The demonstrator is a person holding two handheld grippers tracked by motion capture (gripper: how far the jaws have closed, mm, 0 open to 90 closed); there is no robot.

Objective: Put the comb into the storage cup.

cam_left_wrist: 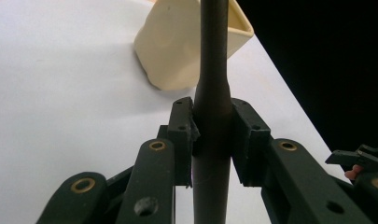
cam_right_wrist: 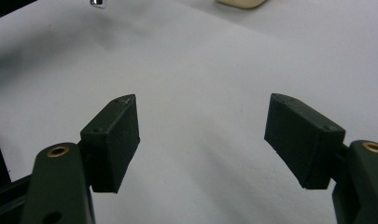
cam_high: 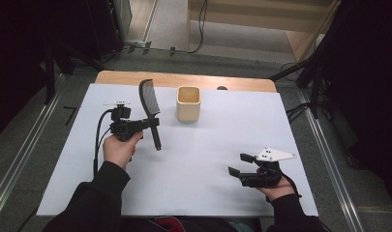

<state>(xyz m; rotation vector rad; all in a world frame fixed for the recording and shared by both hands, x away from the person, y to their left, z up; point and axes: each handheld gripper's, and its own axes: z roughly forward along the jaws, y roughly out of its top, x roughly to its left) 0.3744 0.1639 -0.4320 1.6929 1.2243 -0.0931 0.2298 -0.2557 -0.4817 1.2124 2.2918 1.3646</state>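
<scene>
My left gripper [cam_high: 152, 126] clamps the black spatula [cam_high: 151, 104] by its handle, blade up, above the white surface [cam_high: 193, 164], near the cream cup [cam_high: 188, 103]. My right gripper [cam_high: 238, 165], jaws wide & empty, sits well apart at the surface's near-right.

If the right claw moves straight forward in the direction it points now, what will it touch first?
Probably nothing soon. The right claw, open and empty, points left across the bare white table cover. Far along that line are the spatula and the left claw holding its handle, though depth is unclear.
</scene>
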